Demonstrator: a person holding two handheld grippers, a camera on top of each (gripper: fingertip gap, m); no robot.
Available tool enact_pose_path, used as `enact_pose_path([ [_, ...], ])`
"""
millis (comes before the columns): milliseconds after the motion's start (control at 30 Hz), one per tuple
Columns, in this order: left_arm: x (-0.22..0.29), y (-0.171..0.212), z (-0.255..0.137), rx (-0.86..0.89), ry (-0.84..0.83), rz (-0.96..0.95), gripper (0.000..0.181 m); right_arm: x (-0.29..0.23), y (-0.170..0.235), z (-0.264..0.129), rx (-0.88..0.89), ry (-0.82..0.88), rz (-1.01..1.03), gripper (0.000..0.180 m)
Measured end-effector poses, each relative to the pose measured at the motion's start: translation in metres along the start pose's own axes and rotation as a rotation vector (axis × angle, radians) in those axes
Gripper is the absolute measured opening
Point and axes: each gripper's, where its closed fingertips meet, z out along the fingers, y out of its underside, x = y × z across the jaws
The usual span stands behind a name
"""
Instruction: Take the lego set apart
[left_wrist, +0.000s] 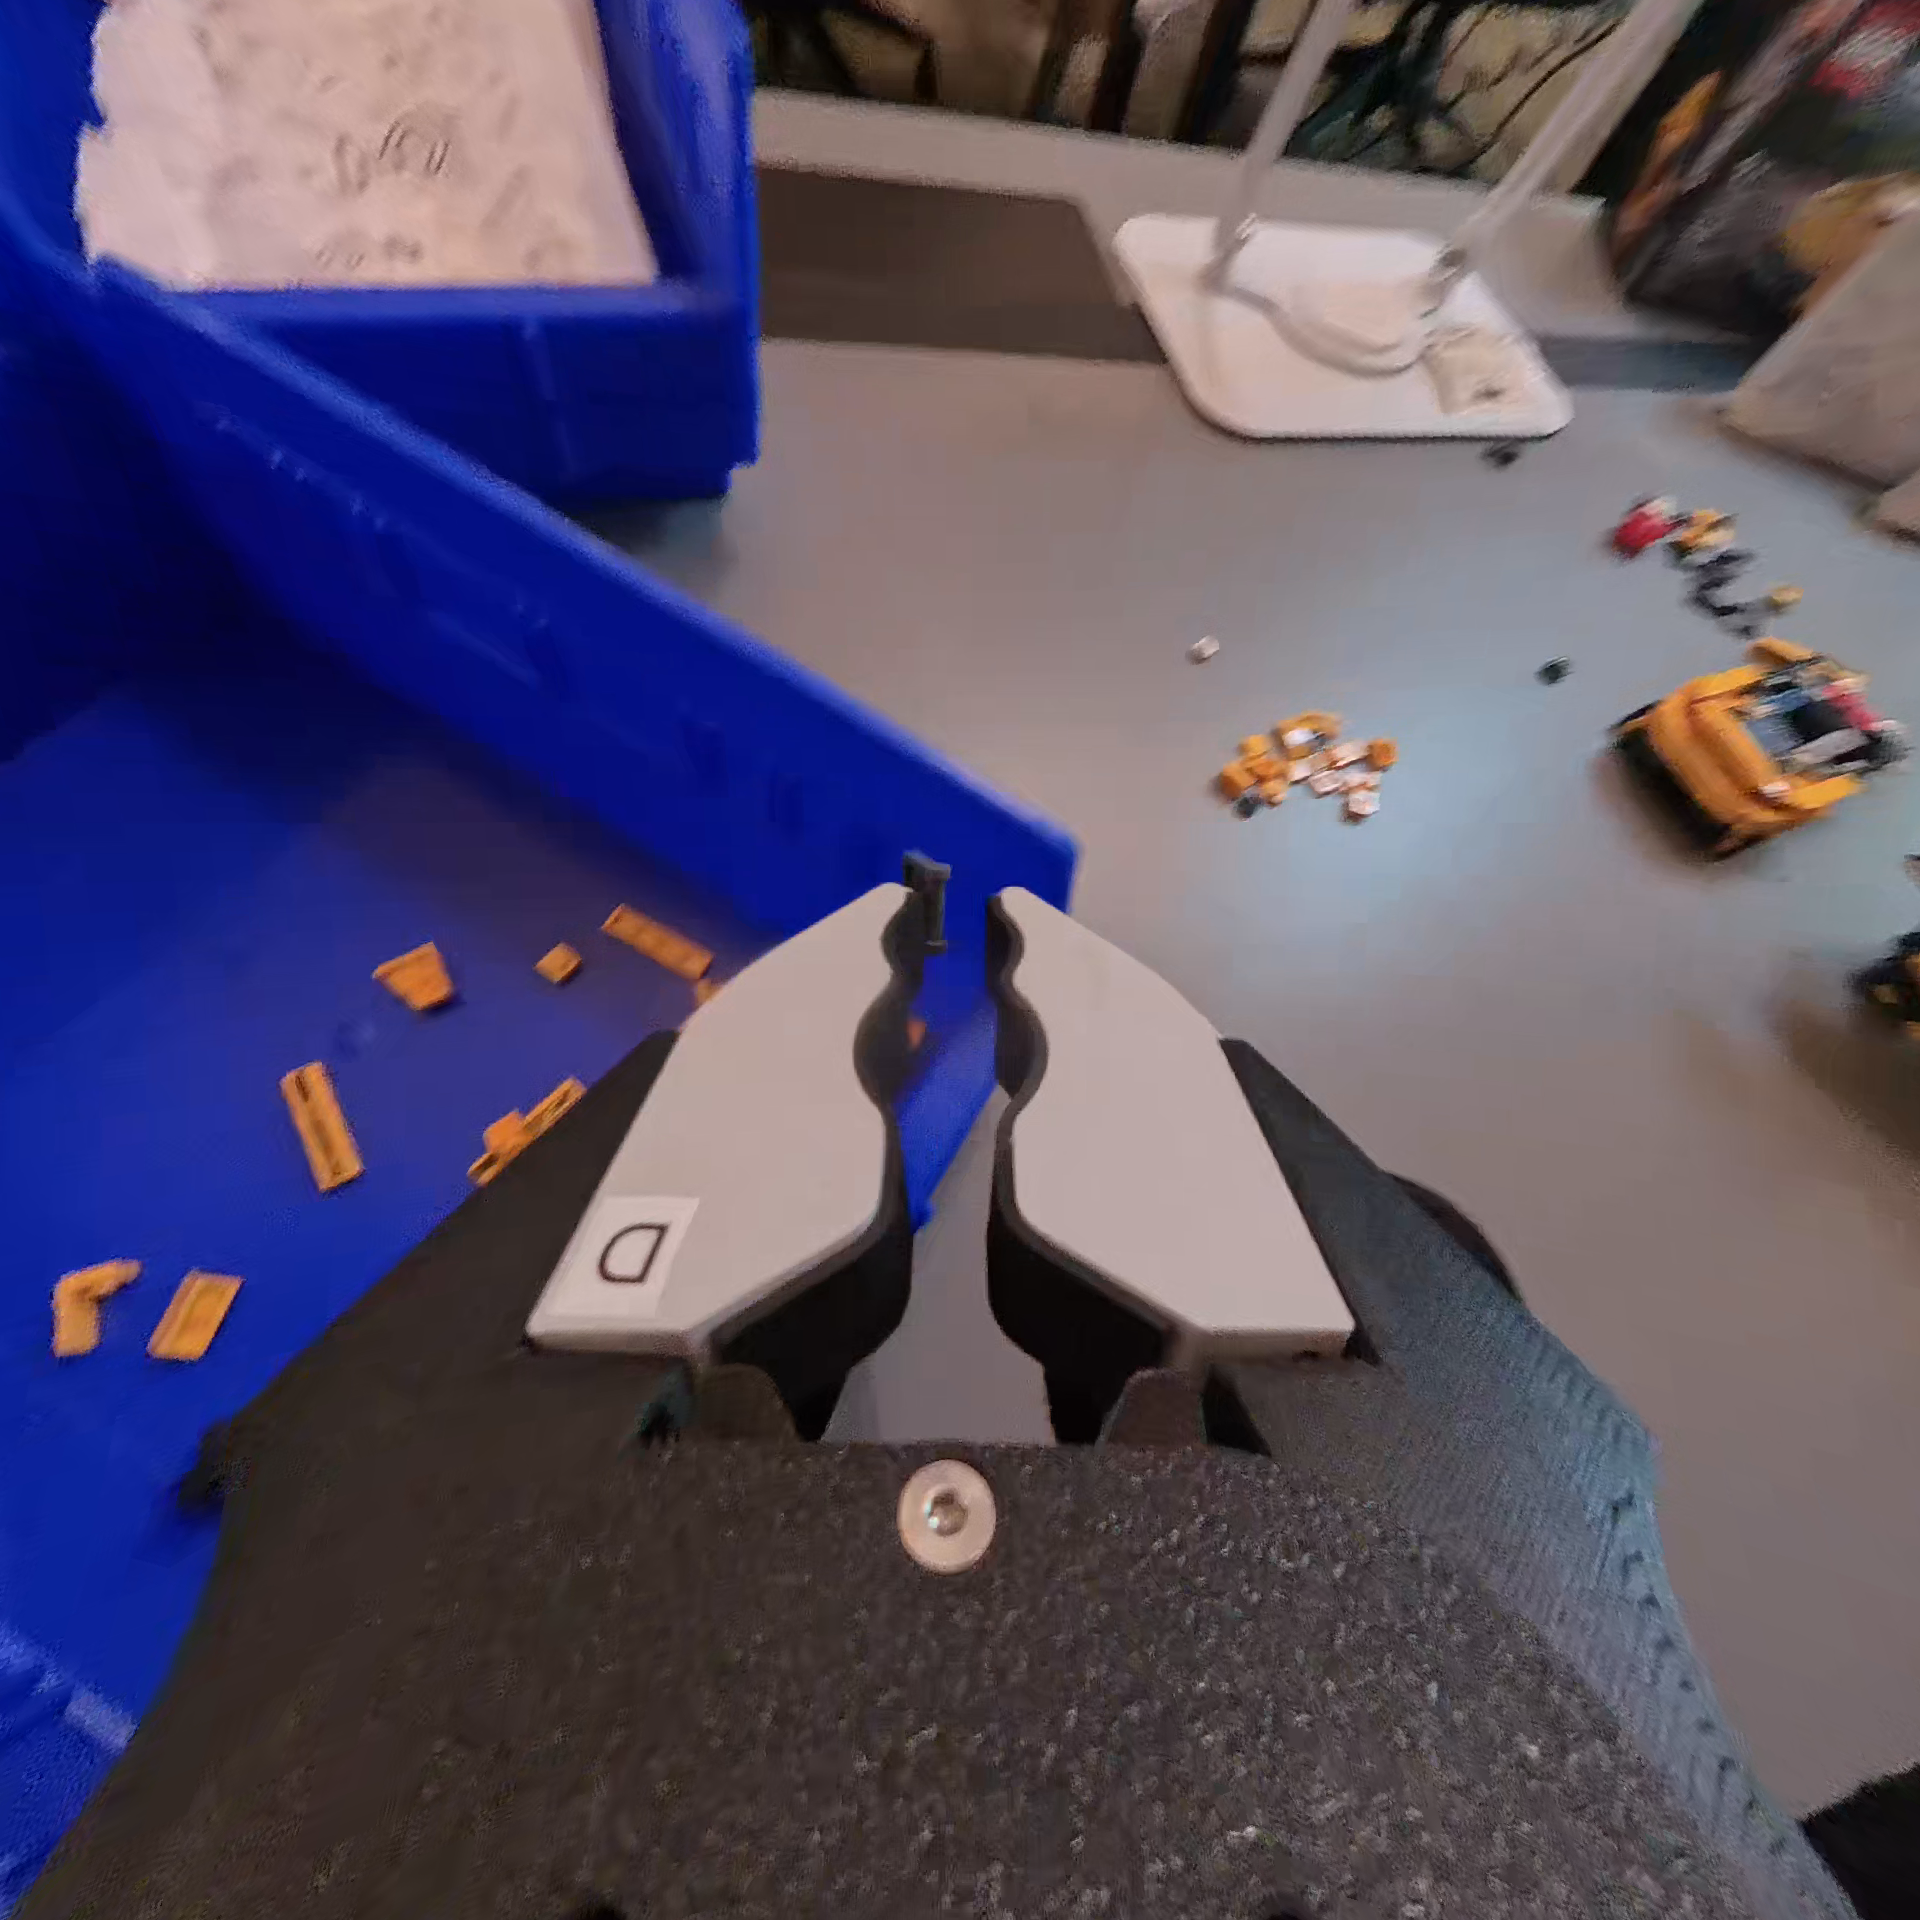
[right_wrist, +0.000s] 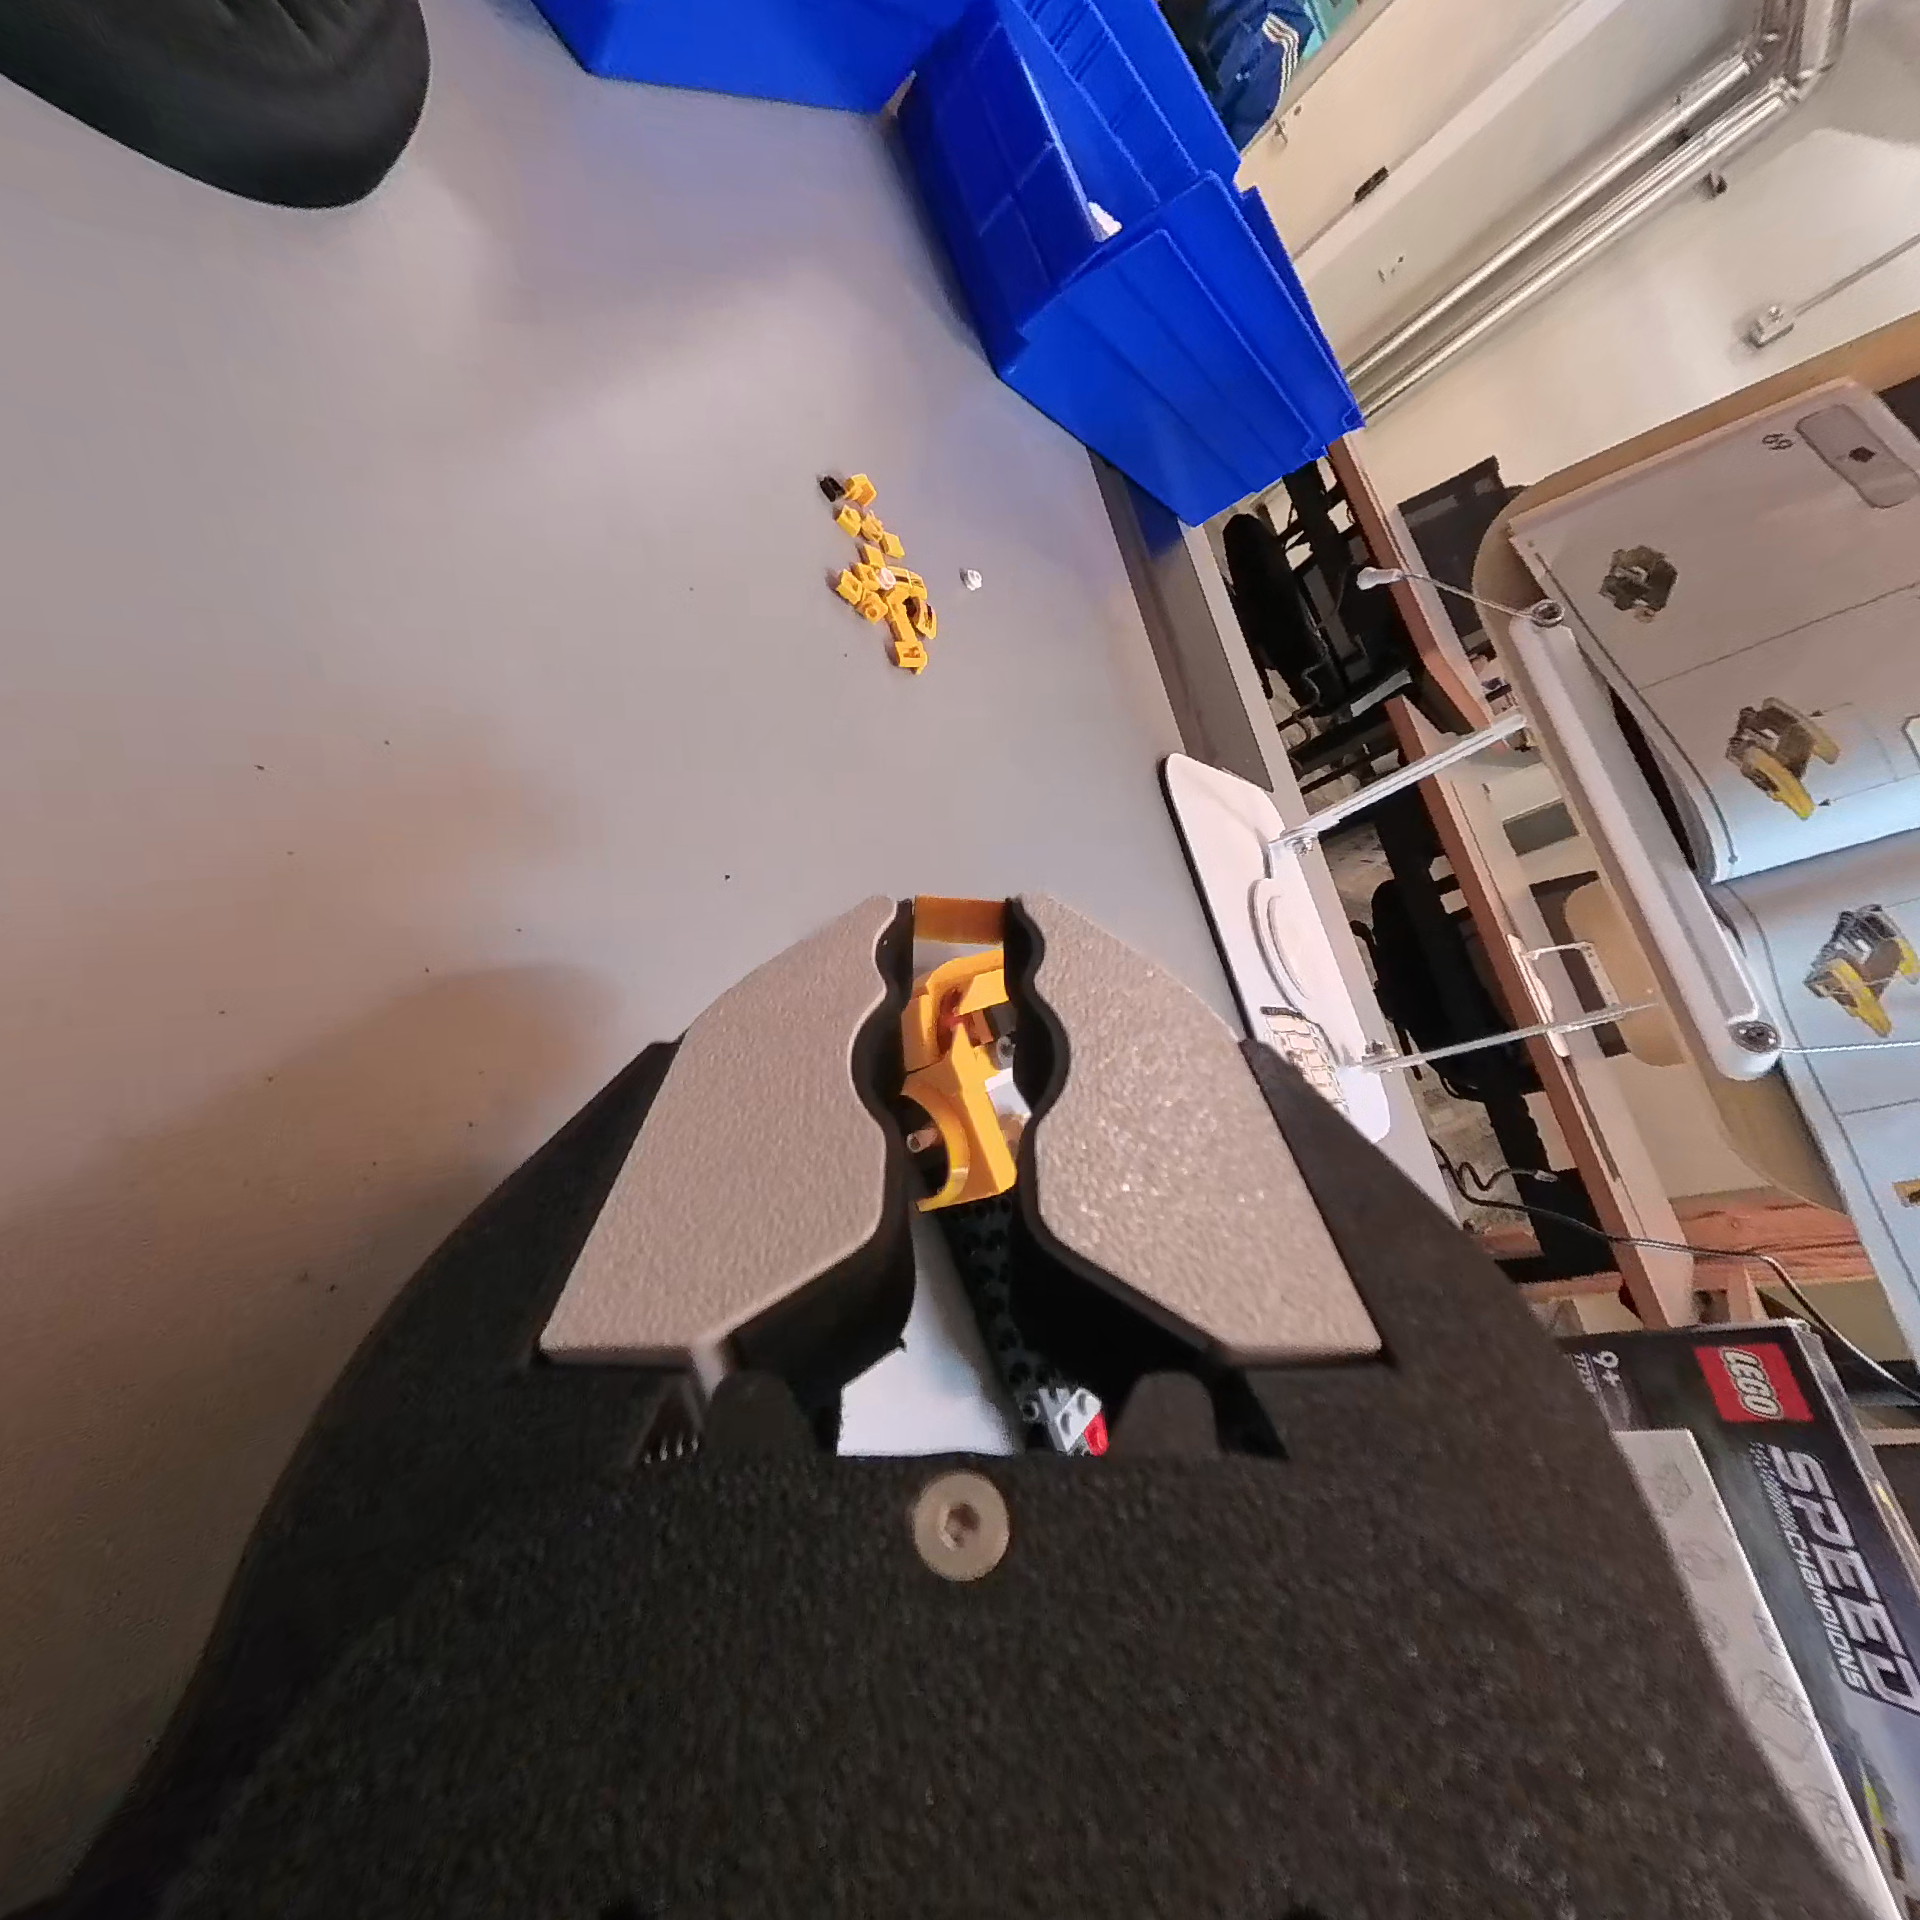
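Grey table (right_wrist: 416, 520), yellow lego car (right_wrist: 951, 1049) clamped within right gripper (right_wrist: 958, 914)

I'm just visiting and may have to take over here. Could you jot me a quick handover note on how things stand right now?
Left tongs: parted, a small black piece at the left fingertip, over the corner of the blue bin; whether it is gripped or dropping is unclear.
Right tongs: shut on a yellow car chunk.
Done: orange pieces lie in the bin; a loose pile sits on the grey table.
Left: the part-built yellow car on the table and the held chunk.
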Motion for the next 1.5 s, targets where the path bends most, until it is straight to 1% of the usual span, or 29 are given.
enact_pose_path([
  [67,-0.009,0.011,0.006,-0.043,-0.026,-0.010,0.025,-0.001,0.001,0.001,-0.005,-0.002,-0.005,0.016],
  [167,-0.010,0.015,0.012,-0.044,-0.030,-0.002,0.044,-0.001,0.002,0.001,-0.014,-0.001,-0.011,0.016],
  [200,-0.011,0.015,0.013,-0.038,-0.039,0.010,0.048,-0.001,0.002,0.001,-0.015,-0.001,-0.011,0.016],
  [267,-0.009,0.007,0.011,0.007,-0.045,0.026,0.048,0.000,0.002,0.001,-0.014,0.003,-0.009,0.016],
  [300,-0.002,0.000,0.008,0.044,-0.027,0.035,0.046,0.000,0.002,0.001,-0.011,0.004,-0.007,0.016],
  [333,0.009,-0.007,0.005,0.084,0.014,0.052,0.040,0.000,0.001,0.001,-0.006,0.003,-0.004,0.016],
  [400,0.051,-0.017,0.002,0.127,0.185,0.097,0.024,0.000,-0.002,0.000,0.012,0.003,-0.001,0.016],
  [433,0.078,-0.019,0.001,0.139,0.293,0.102,0.021,0.000,-0.005,-0.001,0.033,0.005,-0.003,0.016],
  [500,0.135,-0.018,0.007,0.132,0.524,0.086,0.019,-0.002,-0.017,-0.005,0.097,-0.007,0.004,0.016],
  [533,0.163,-0.012,0.012,0.097,0.633,0.087,0.020,-0.004,-0.022,-0.007,0.130,-0.024,0.014,0.016],
  [667,0.258,0.015,0.040,-0.074,0.962,0.029,0.023,-0.005,-0.040,-0.016,0.242,-0.070,0.108,0.016],
  [733,0.290,0.025,0.049,-0.149,1.055,0.004,0.023,-0.005,-0.041,-0.017,0.250,-0.083,0.142,0.016],
  [800,0.309,0.032,0.060,-0.207,1.068,-0.001,0.023,-0.005,-0.040,-0.017,0.246,-0.084,0.140,0.016],
  [867,0.320,0.036,0.067,-0.243,1.083,-0.014,0.018,-0.006,-0.039,-0.016,0.235,-0.089,0.133,0.016],
  [933,0.323,0.040,0.072,-0.266,1.080,-0.014,0.007,-0.007,-0.037,-0.015,0.225,-0.094,0.128,0.016],
  [967,0.324,0.041,0.074,-0.268,1.078,-0.012,0.004,-0.008,-0.035,-0.014,0.212,-0.094,0.127,0.016],
  [1067,0.315,0.040,0.078,-0.251,1.042,0.032,0.003,-0.007,-0.032,-0.012,0.199,-0.095,0.134,0.015],
  [1133,0.289,0.035,0.095,-0.221,0.901,0.089,0.003,-0.002,-0.027,-0.012,0.178,-0.074,0.131,0.014],
  [1233,0.220,0.030,0.126,-0.203,0.548,0.229,0.003,0.011,-0.014,-0.014,0.134,-0.064,0.181,0.017],
  [1267,0.199,0.028,0.133,-0.197,0.455,0.246,0.003,0.014,-0.008,-0.015,0.112,-0.074,0.198,0.018],
  [1333,0.171,0.031,0.141,-0.222,0.356,0.245,0.003,0.019,0.005,-0.016,0.070,-0.092,0.223,0.019],
  [1400,0.151,0.032,0.148,-0.222,0.268,0.262,0.011,0.023,0.015,-0.019,0.035,-0.111,0.241,0.020],
  [1500,0.141,0.032,0.153,-0.204,0.216,0.302,0.036,0.027,0.024,-0.026,0.008,-0.148,0.273,0.022],
])
